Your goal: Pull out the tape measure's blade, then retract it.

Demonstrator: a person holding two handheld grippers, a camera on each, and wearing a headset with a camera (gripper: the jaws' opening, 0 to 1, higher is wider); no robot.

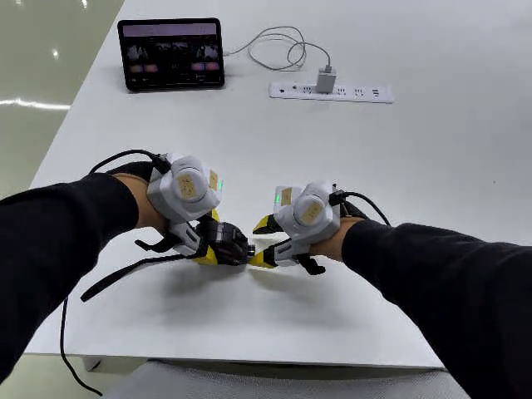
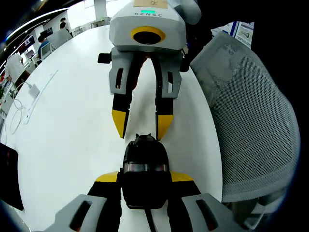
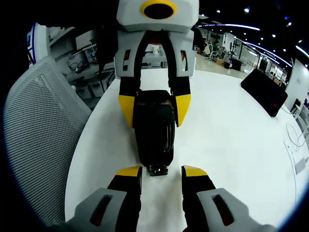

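White workbench (image 1: 399, 166), head view: near its front edge the left gripper (image 1: 216, 239) clamps a black tape measure (image 1: 233, 244). In the left gripper view, yellow-tipped jaws squeeze the glossy case's sides. In the right gripper view, the right gripper (image 3: 161, 171) stands narrowly open, its jaws flanking the case's small end tab.

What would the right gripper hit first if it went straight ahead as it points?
The tape measure: its end tab lies at the right gripper's open jaw tips; the left gripper clamps it behind.
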